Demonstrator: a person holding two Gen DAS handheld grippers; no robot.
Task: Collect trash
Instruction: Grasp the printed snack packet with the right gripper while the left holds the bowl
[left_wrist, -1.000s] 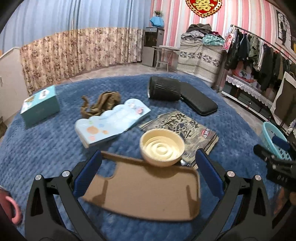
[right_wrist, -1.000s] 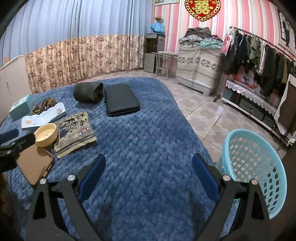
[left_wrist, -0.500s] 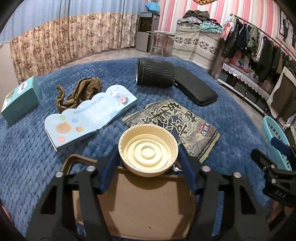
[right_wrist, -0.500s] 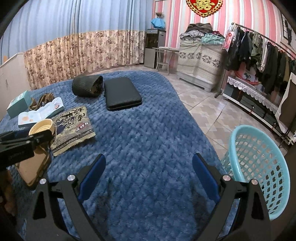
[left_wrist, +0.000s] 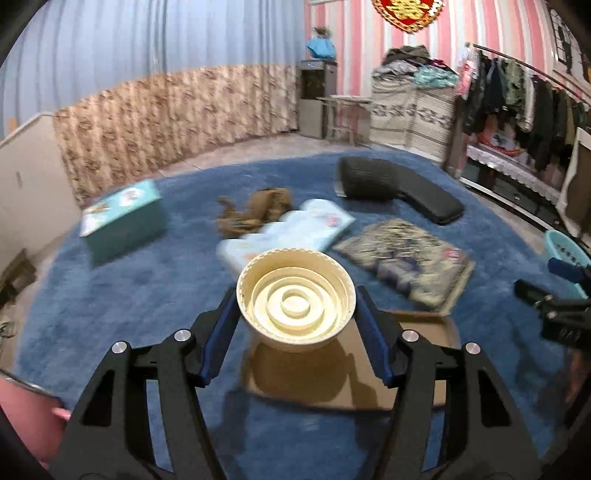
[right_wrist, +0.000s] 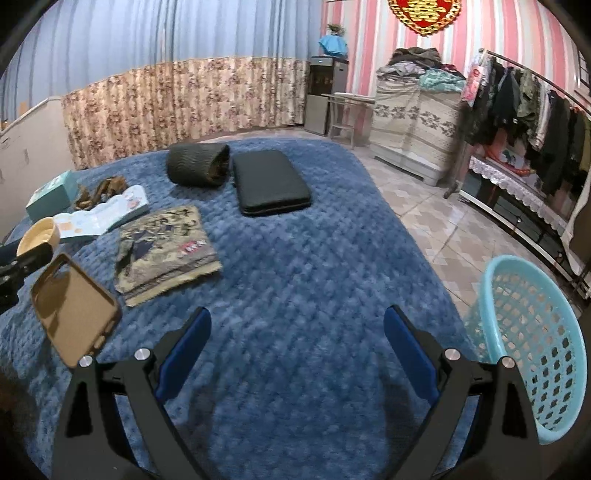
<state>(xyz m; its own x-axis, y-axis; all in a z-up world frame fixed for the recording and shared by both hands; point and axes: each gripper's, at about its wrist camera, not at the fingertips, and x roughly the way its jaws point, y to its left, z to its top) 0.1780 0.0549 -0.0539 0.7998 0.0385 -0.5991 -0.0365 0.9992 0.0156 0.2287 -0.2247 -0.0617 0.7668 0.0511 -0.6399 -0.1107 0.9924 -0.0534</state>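
A cream round lid (left_wrist: 295, 299), ridged inside, sits between the blue pads of my left gripper (left_wrist: 295, 295), which is shut on its rim and holds it above the carpet. Below it a brown phone case (left_wrist: 354, 373) lies flat on the blue carpet (left_wrist: 147, 295). The right wrist view shows the same lid (right_wrist: 37, 234) at the far left, above the phone case (right_wrist: 74, 306). My right gripper (right_wrist: 295, 343) hangs open over bare carpet with nothing between its fingers. A light blue plastic basket (right_wrist: 535, 332) stands on the tiled floor just right of it.
On the carpet lie a teal box (left_wrist: 122, 218), a brown cloth (left_wrist: 255, 210), an open booklet (left_wrist: 295, 229), a patterned mat (left_wrist: 406, 254), a black roll (left_wrist: 365, 177) and a black flat case (left_wrist: 432, 199). A clothes rack (right_wrist: 535, 110) lines the right wall.
My left gripper moved forward around the cream lid, shut on it and lifted it off the edge of the phone case. The right gripper has stayed open and nearly still.
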